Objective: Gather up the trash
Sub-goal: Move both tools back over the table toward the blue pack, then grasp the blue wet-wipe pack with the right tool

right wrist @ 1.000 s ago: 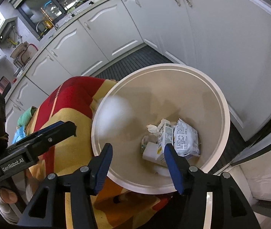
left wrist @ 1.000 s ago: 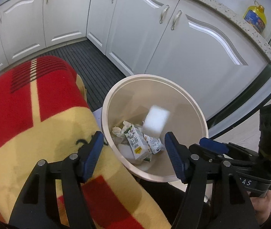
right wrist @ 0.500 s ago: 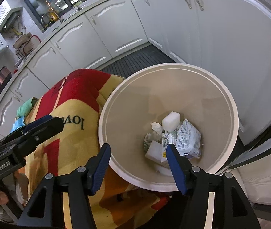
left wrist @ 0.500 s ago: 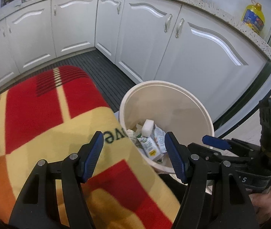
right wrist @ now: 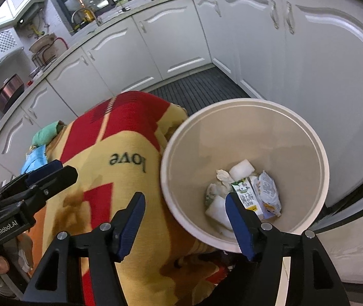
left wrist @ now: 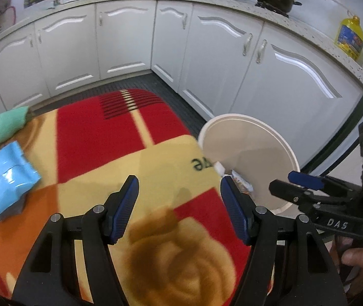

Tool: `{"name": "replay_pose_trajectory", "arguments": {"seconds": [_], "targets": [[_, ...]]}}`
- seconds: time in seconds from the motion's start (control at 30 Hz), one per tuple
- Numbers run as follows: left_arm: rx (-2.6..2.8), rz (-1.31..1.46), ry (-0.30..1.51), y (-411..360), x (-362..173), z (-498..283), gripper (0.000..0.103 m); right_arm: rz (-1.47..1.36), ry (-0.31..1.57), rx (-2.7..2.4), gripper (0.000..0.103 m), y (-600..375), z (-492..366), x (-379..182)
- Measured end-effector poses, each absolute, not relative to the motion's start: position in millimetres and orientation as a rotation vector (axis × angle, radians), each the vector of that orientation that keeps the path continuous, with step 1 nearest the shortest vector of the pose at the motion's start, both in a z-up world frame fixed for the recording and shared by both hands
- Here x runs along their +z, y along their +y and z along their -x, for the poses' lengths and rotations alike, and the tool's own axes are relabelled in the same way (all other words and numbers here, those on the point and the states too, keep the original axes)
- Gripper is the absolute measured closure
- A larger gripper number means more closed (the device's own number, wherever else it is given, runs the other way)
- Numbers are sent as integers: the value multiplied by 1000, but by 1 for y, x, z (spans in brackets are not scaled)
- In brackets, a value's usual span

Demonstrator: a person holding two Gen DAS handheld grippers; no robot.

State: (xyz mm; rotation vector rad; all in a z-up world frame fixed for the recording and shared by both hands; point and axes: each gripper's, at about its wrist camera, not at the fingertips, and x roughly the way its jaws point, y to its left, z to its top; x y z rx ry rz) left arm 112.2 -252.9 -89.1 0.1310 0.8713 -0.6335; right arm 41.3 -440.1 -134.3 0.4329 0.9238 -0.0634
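**Between drops, more trash waiting**

The bin (right wrist: 242,168) already holds a white block (right wrist: 241,168), a carton (right wrist: 247,196) and wrappers. Both tongs are spread and empty: the right tongs (right wrist: 185,223), which have just been opening, hang at the bin's rim, the left tongs (left wrist: 179,210) over the blanket (left wrist: 120,137). Next comes the blue packet (left wrist: 5,178) (far left, beside a green bundle (left wrist: 5,125)): reach across and pinch it.

Left gripper (left wrist: 179,204) gapes empty; right gripper (right wrist: 185,219), jaws just widening, holds nothing.
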Motion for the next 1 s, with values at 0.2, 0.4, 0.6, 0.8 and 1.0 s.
{"name": "replay_pose_trajectory", "arguments": {"seconds": [0.2, 0.4, 0.6, 0.8, 1.0], "targets": [[-575, -127, 851, -221, -83, -107, 38, -406, 898, -17, 36, -413, -47, -117], [-529, -112, 850, -185, -81, -101, 38, -366, 894, 59, 34, -379, -58, -106], [-475, -65, 862, -135, -79, -99, 38, -338, 907, 135, 32, -344, -70, -102], [-387, -22, 849, -76, -72, -113, 37, -314, 923, 196, 30, -315, -80, -102], [-280, 80, 843, -24, -64, -169, 36, -303, 936, 231, 29, -296, -89, -104]]}}
